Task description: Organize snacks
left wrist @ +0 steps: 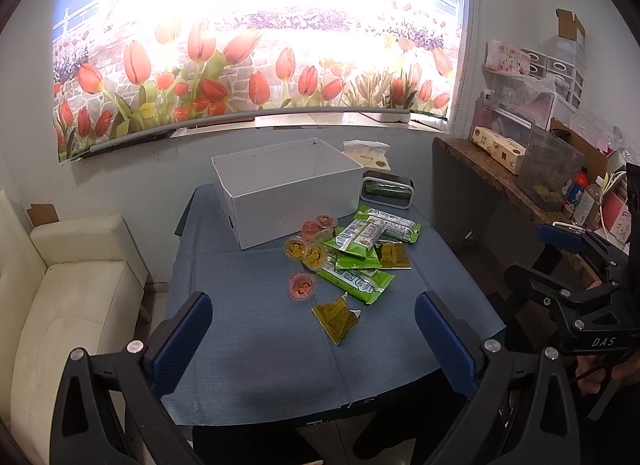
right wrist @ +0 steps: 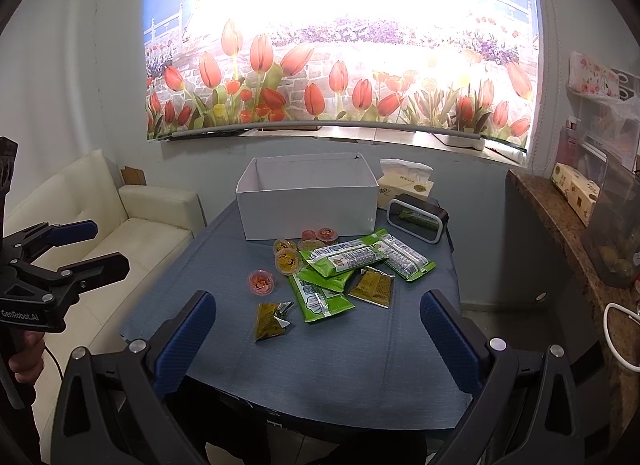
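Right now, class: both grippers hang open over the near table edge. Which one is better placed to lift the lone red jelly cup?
Left, probably. The red jelly cup lies on the pile's left fringe, nearer the left gripper; the right gripper faces the green packets.

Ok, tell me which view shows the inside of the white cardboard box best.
The right wrist view: the white cardboard box shows its open top and far inner wall. In the left wrist view the box shows mostly outer walls.

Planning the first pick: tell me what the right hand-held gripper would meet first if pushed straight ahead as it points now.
Probably the green snack packets on the blue tablecloth, centred between the open right hand-held gripper fingers. The dark yellow sachet lies slightly left of that line. Depth is uncertain.
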### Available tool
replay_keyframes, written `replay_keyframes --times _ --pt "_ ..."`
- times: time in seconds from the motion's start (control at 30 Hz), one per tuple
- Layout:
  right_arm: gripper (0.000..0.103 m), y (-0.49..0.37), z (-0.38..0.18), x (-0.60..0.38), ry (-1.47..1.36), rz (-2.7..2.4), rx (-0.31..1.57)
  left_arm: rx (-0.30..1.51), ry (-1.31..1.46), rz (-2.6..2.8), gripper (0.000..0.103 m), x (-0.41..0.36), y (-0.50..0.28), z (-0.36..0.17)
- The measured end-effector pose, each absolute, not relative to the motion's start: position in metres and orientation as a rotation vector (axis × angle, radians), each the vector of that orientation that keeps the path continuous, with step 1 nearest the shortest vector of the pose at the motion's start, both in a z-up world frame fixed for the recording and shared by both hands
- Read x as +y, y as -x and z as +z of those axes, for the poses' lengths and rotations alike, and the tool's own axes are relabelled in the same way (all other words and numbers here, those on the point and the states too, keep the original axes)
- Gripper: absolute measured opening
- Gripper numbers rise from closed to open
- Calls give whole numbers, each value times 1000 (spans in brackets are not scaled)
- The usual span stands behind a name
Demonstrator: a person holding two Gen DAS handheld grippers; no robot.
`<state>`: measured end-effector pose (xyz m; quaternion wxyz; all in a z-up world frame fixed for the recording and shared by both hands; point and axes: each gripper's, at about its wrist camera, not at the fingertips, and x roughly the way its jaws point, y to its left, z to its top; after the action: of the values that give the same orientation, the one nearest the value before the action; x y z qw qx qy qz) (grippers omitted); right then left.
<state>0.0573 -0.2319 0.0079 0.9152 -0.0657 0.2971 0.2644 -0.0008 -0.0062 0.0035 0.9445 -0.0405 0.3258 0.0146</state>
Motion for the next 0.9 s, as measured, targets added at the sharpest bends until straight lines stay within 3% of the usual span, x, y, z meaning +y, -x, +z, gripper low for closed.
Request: replay_keyframes --times 0.57,0.9 --pt "103 -56 8 -231 136 555 610 664 80 22 103 -7 1 5" --pt "103 -99 -16 -235 160 550 591 679 83 19 103 -4 -5 -2"
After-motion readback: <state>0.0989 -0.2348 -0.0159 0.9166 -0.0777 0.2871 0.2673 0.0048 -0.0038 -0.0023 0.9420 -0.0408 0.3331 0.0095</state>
